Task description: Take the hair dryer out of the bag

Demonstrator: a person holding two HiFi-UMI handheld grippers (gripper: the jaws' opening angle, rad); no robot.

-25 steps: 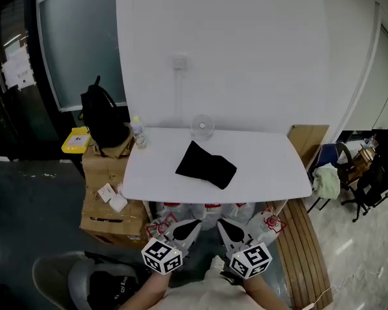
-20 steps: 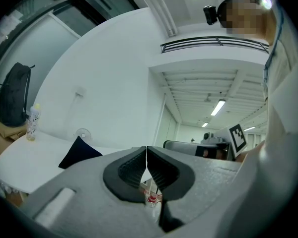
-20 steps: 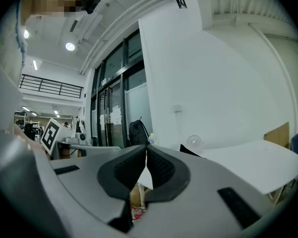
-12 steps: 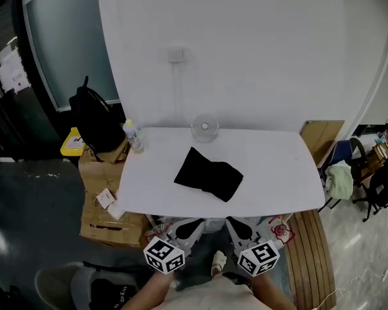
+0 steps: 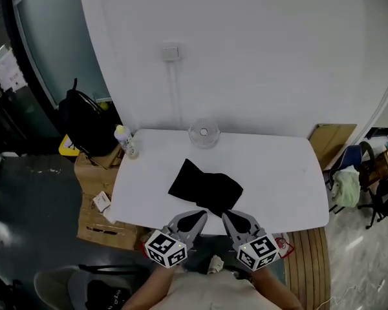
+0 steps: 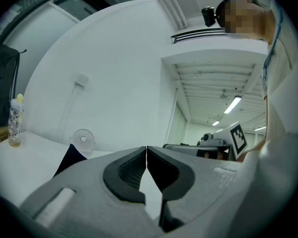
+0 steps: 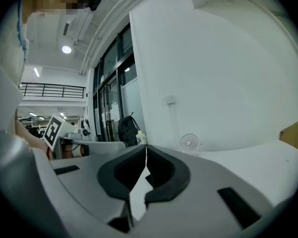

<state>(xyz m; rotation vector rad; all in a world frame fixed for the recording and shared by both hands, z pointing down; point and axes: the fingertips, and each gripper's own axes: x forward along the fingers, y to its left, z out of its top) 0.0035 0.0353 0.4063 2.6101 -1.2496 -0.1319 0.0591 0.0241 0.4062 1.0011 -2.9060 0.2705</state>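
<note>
A black bag lies flat near the middle of the white table; the hair dryer is not in sight. Both grippers are held side by side at the table's near edge, just short of the bag. My left gripper is shut with nothing in it, and so is my right gripper. In the left gripper view the jaws meet at their tips, and a corner of the bag shows to their left. The right gripper is likewise closed and empty in its own view.
A small white fan stands at the table's far edge by the wall, and a bottle at the far left corner. A black backpack rests on cardboard boxes left of the table. A chair with cloth stands to the right.
Both grippers and the head have moved forward towards the table. The jaw tips, earlier well short of the table, now reach its near edge by the bag. Both stay shut.
</note>
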